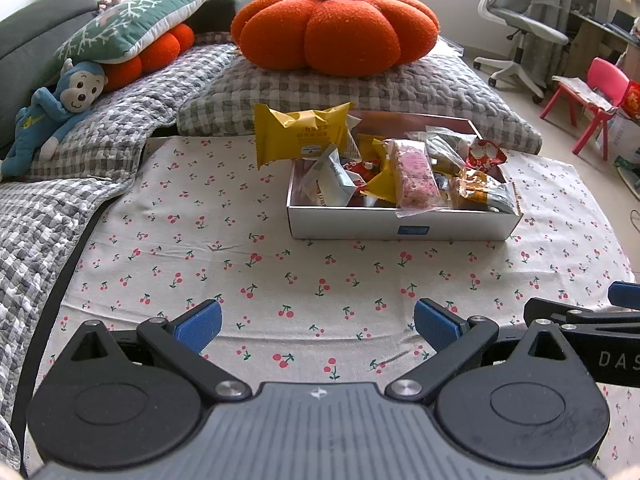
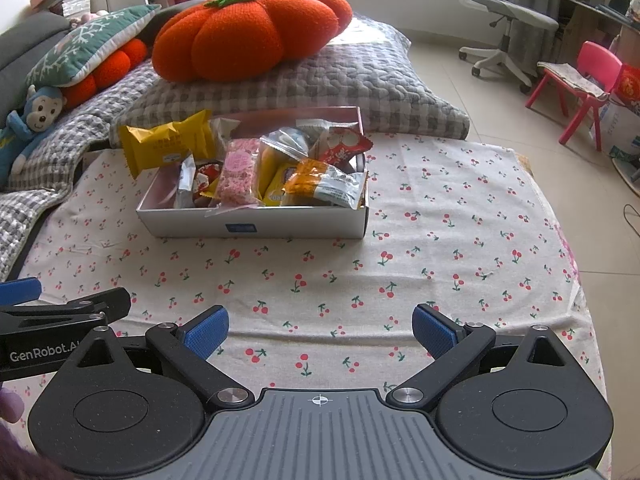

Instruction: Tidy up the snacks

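Snacks sit heaped in the white box [image 1: 400, 226] ahead of my left gripper [image 1: 318, 326], whose blue pads are spread wide with nothing between them, low over the cherry-print cloth [image 1: 200, 248]. The yellow packet [image 1: 298, 134] leans over the box's far left corner, half outside, and I judge it the likeliest to slide off if I nudge the pile. The pink bar [image 1: 414, 174] overhangs the near wall, so a careless reach could drag it out. Beyond the box the orange pumpkin cushion [image 1: 334, 28] rests on a checked pillow; it crowds the far side but not my approach.

From my right gripper [image 2: 320, 330], also gaping and empty, the box [image 2: 256, 226] lies ahead and to the left, well apart from my fingers. The orange-and-clear wrapper [image 2: 324, 186] hangs over the right wall; crinkly film may slip from the pads. My other gripper's tip juts in at the left edge, near enough that both reaching together could collide. The cloth between is bare.
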